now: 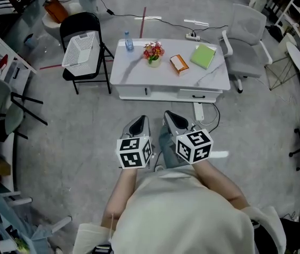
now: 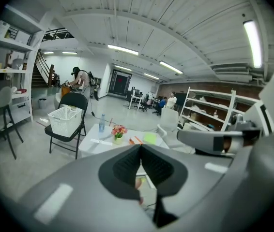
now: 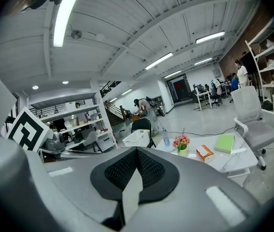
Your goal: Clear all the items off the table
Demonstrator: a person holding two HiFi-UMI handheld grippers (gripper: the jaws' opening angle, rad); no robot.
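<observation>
While held low over the grey floor [image 1: 76, 142], left tool [image 1: 138, 121]: jaws pressed together, empty
right tool [image 1: 172, 116]: same deal, jaws closed tight, empty, just beside the left one
white low counter [image 1: 139, 75]: ahead of both tools, well apart from them
on the counter: clear plastic water bottle [image 1: 129, 41] at the far left, little pot of pink and red flowers [image 1: 153, 53], orange-and-white box [image 1: 179, 64], green square notepad [image 1: 203, 56] further right
white plastic basket [image 1: 80, 49]: sitting on the black folding chair [image 1: 81, 20], just left of the counter
grey-white office chair [image 1: 245, 41]: at the counter's right end
</observation>
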